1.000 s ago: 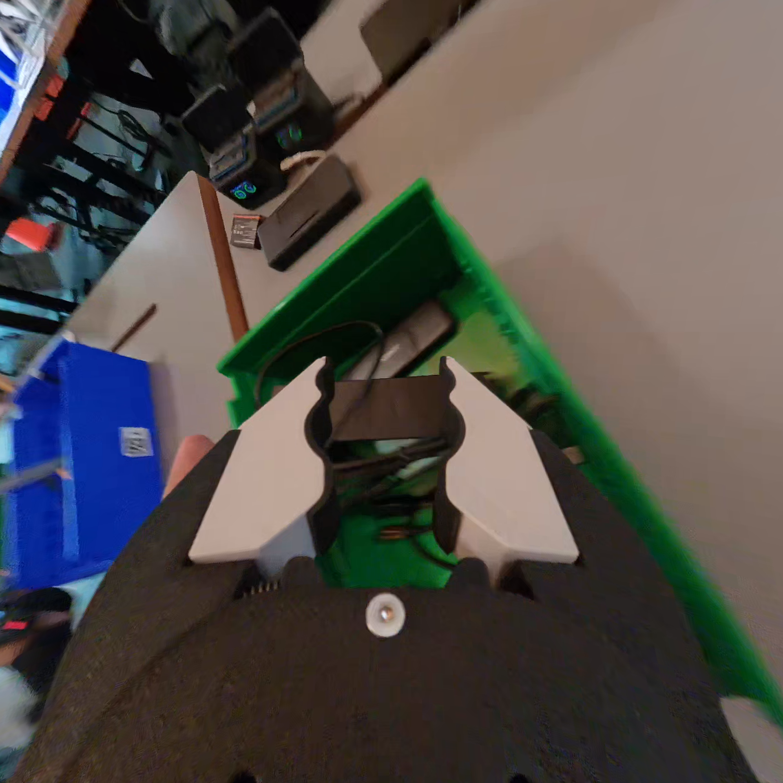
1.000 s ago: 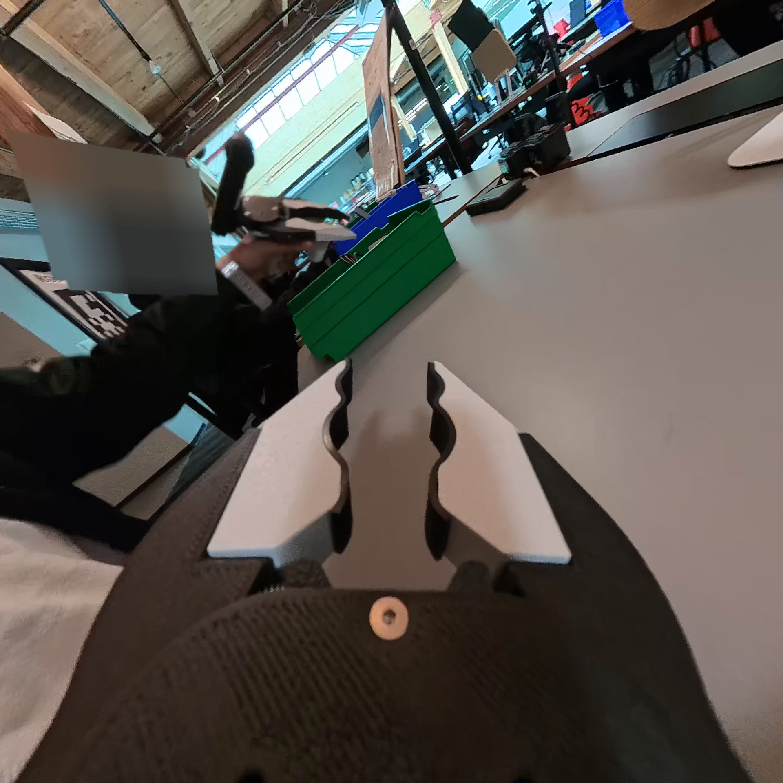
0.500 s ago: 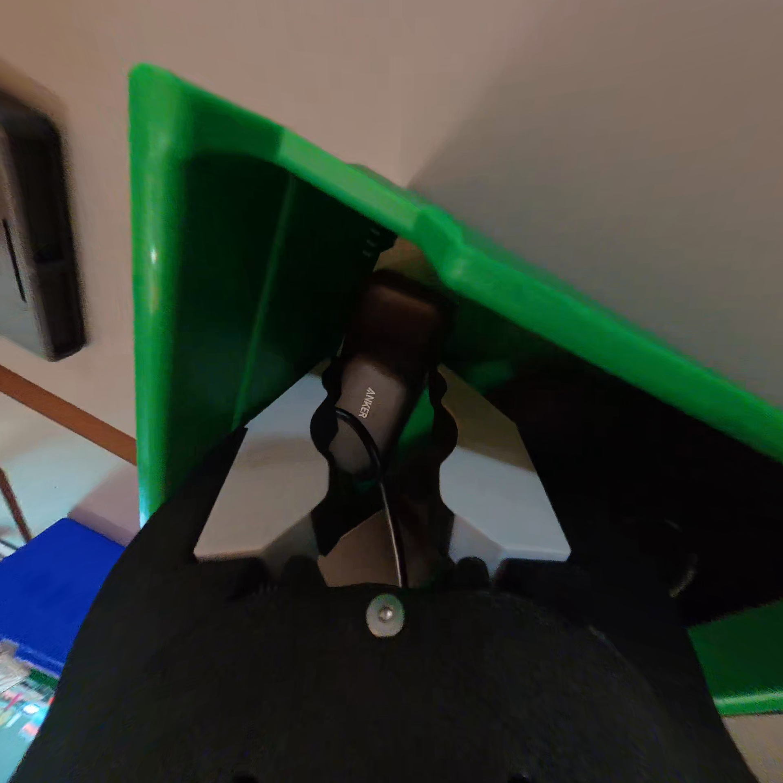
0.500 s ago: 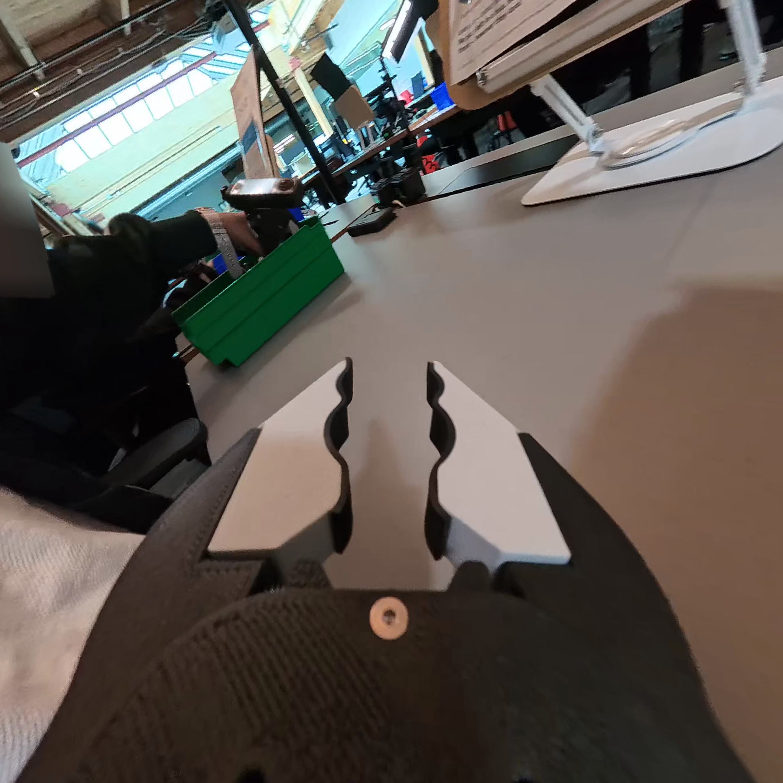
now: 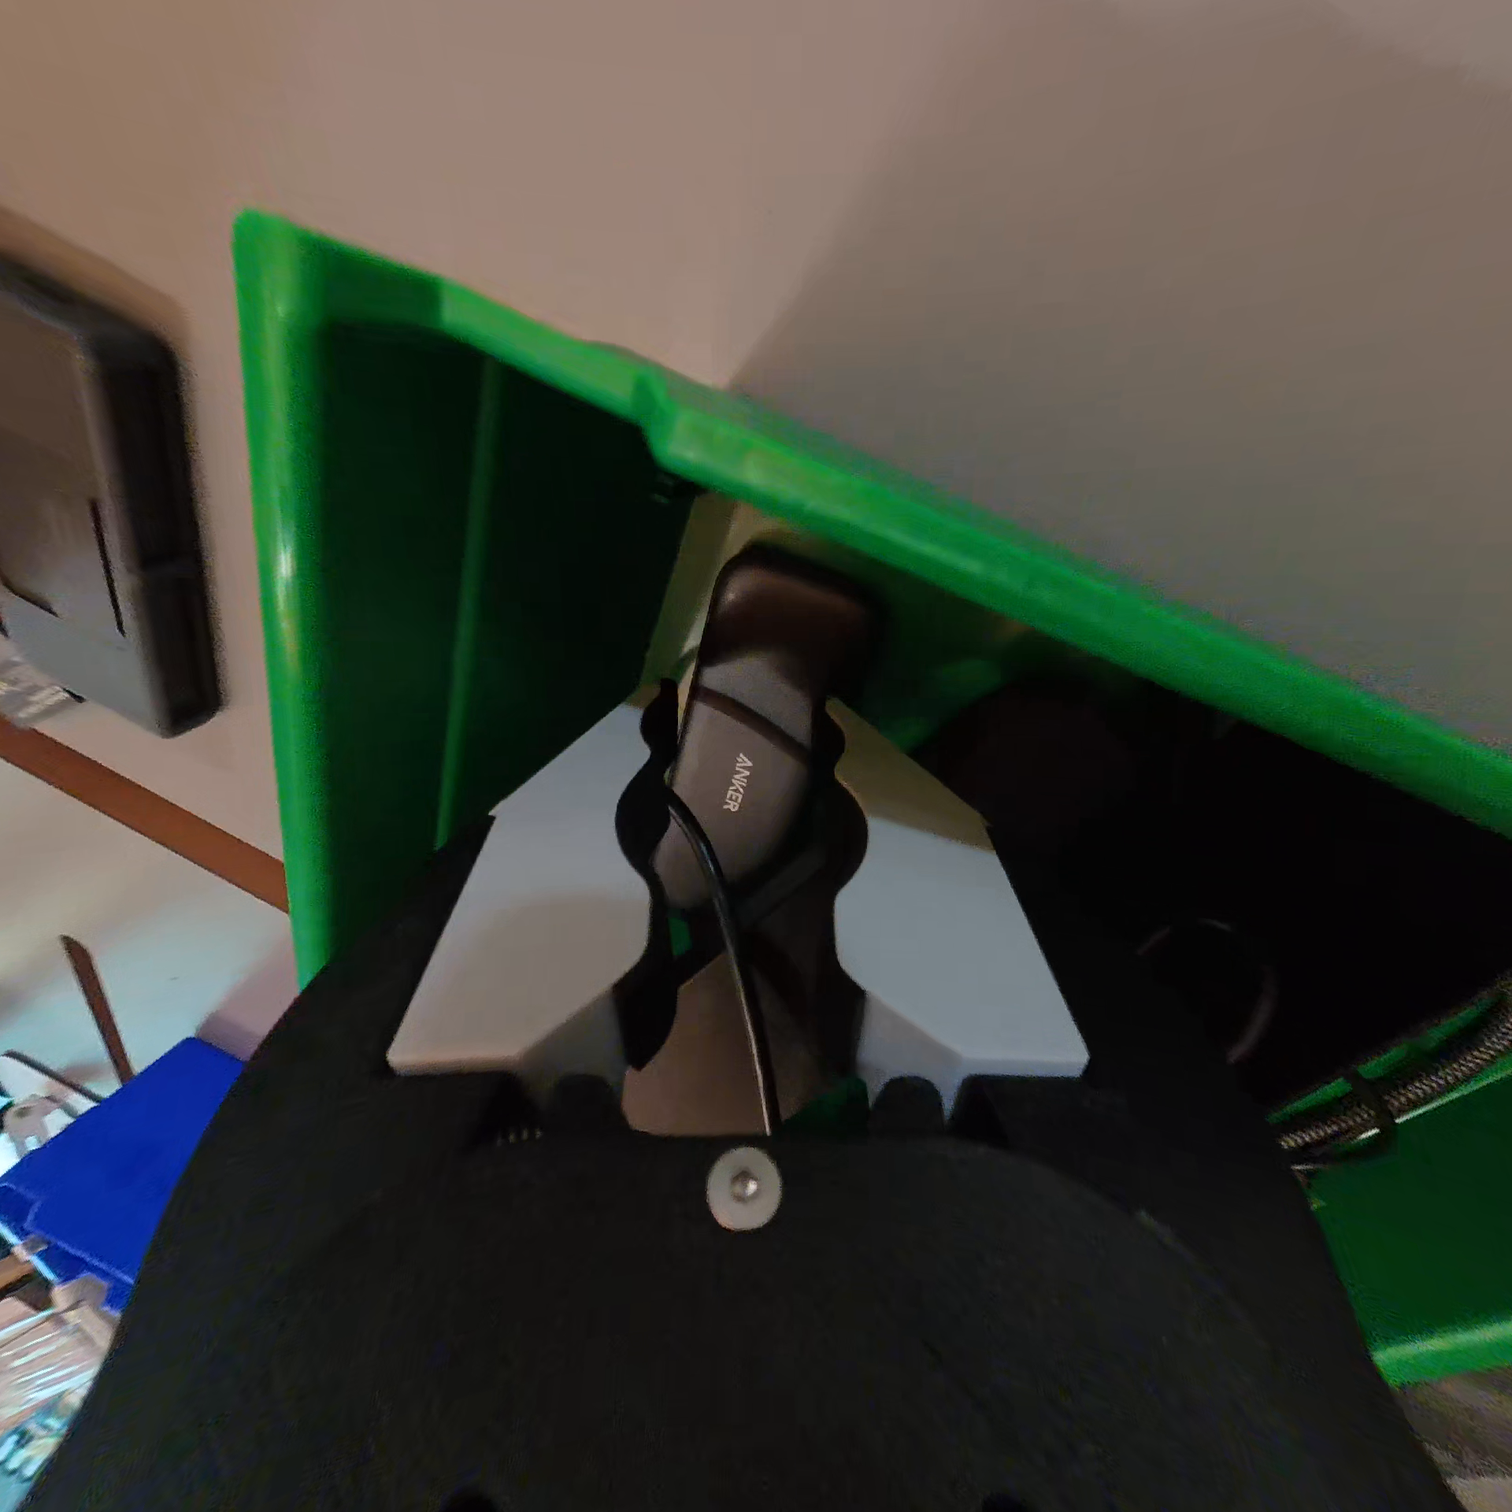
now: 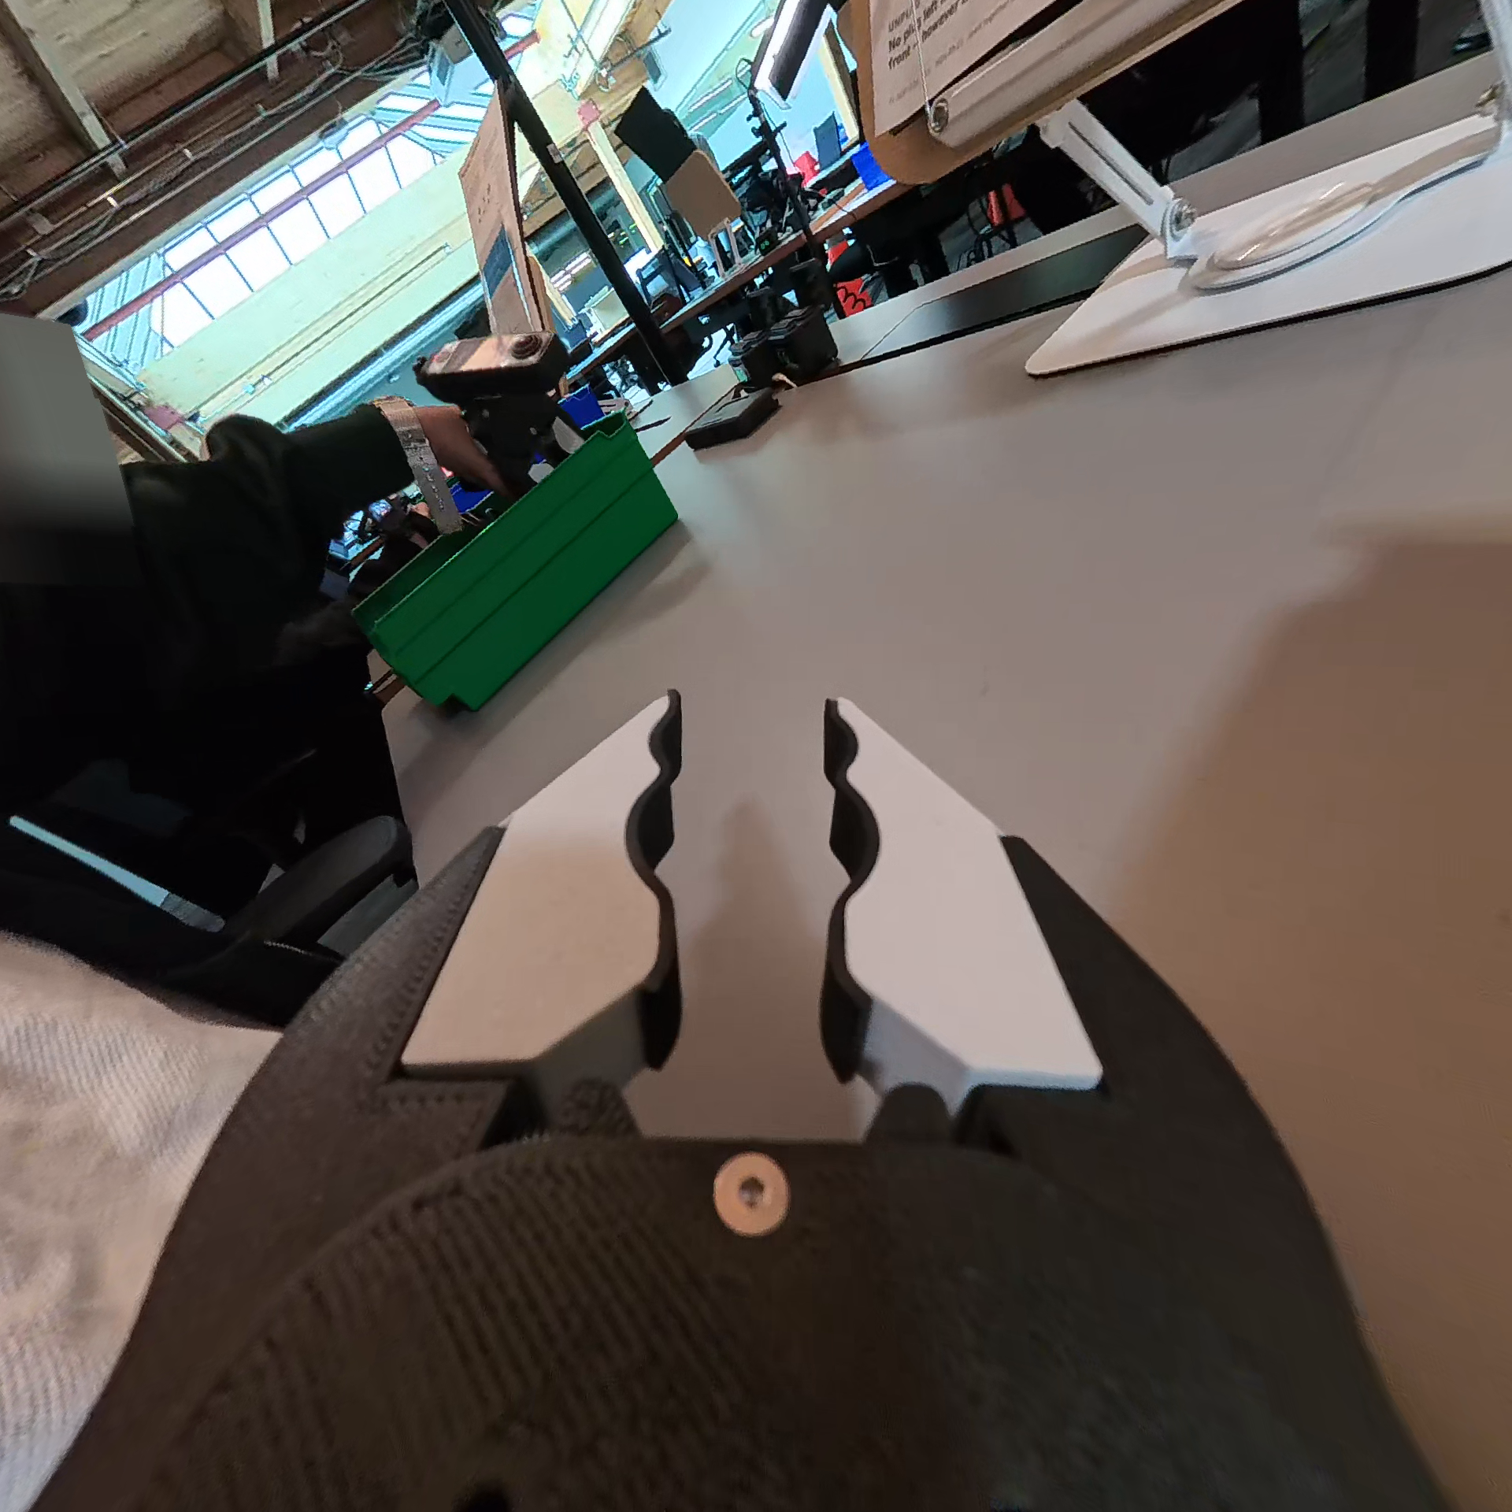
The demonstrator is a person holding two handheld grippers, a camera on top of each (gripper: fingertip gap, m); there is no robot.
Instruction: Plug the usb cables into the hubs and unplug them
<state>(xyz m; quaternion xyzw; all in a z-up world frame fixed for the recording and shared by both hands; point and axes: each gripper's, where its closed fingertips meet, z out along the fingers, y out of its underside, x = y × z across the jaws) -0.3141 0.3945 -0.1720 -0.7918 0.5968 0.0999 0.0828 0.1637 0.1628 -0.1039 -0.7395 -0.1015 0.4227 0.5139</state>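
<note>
Left tongs (image 5: 744, 728) down inside green bin (image 5: 982, 564), centre frame, fingers straddling grey USB hub (image 5: 753, 736); whether clamped, cannot tell. Thin black cable (image 5: 736, 965) trails from hub toward camera. Right tongs (image 6: 751, 720) gaping, empty, above grey worktop (image 6: 1064, 614), lower centre; bin at left.

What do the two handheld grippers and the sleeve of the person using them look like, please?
Each gripper, left and right, has a textured black body with a silver screw at its centre and two pale grey wedge-shaped fingers lined with wavy black pads. The person wears a dark sleeve and a patterned wristband.
</note>
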